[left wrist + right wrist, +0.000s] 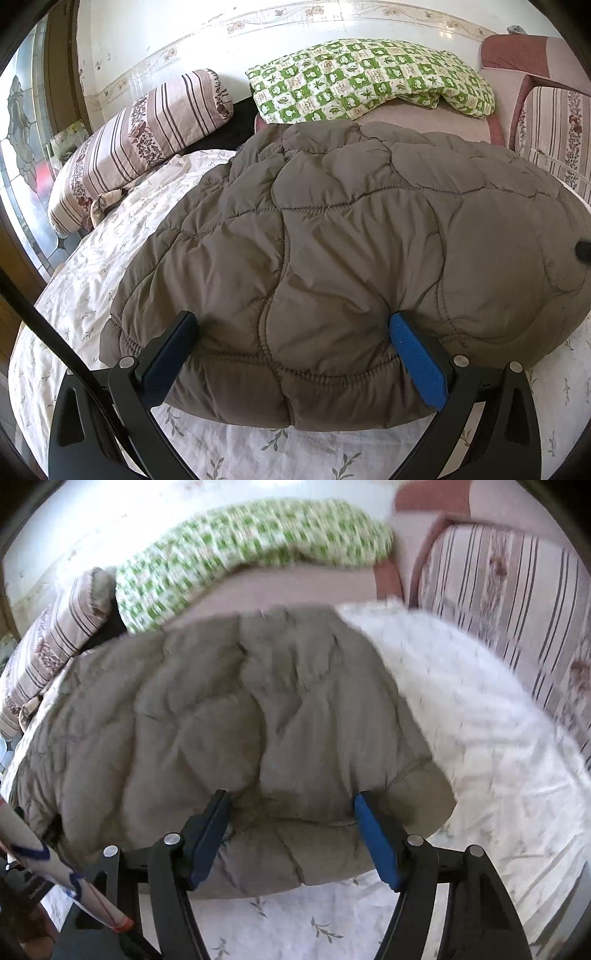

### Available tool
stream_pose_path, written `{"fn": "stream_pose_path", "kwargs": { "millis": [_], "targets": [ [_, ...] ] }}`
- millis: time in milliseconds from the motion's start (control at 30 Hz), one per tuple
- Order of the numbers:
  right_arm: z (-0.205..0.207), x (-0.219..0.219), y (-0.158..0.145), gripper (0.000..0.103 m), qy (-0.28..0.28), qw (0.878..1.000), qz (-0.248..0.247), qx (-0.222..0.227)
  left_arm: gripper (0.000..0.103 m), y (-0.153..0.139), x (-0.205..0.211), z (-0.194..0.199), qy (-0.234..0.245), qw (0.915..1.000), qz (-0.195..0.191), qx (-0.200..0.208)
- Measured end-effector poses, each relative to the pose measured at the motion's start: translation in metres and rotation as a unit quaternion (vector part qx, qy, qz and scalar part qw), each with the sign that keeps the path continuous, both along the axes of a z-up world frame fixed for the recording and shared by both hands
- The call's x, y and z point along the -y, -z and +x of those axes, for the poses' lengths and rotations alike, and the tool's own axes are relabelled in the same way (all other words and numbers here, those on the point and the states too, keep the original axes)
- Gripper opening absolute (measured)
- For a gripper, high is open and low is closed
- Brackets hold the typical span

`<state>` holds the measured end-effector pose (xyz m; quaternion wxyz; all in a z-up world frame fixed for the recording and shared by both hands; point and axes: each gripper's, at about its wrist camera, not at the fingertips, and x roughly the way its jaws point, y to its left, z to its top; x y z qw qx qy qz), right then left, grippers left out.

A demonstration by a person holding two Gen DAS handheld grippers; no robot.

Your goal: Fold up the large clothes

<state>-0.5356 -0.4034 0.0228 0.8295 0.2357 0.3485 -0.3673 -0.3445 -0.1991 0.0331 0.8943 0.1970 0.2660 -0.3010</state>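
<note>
So the thing to fold is a big puffy quilted jacket (314, 236), grey-brown, lying spread on the bed (92, 295) and filling the middle of both views. By the look of it it's light for its size but bulky and springy, so my guess is any fold will want to puff back open. The shell looks smooth, maybe a bit slippery. The elastic gathered hem along the lower edge seems the best place to grab, since it's firmer than the padding.

Left gripper (291, 354) has its jaws spread wide at the hem, lower middle of the frame, padding bulging between them, not pinched. Right gripper (291, 834) is also open, jaws either side of the hem near the jacket's lower right corner; that view is blurry, so contact's hard to call.
</note>
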Motion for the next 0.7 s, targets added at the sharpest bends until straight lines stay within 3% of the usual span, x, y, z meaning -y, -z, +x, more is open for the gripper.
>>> {"fn": "stream_pose_path", "kwargs": {
  "millis": [267, 467, 600, 700],
  "targets": [
    [0.006, -0.003, 0.001, 0.078, 0.001, 1.000, -0.014, -0.011, 0.103, 0.001, 0.001, -0.001, -0.001, 1.0000, 0.000, 0.001],
    [0.011, -0.039, -0.024, 0.082, -0.038, 0.994, -0.099, 0.019, 0.103, 0.002, 0.002, -0.002, -0.001, 1.0000, 0.000, 0.002],
    [0.029, -0.051, -0.015, 0.082, -0.080, 0.993, -0.087, 0.010, 0.103, 0.002, 0.001, -0.002, 0.000, 1.0000, -0.001, 0.002],
    [0.040, -0.044, 0.001, 0.083, -0.087, 0.995, -0.049, -0.005, 0.103, 0.002, 0.002, -0.002, 0.000, 1.0000, 0.000, 0.002]
  ]
}}
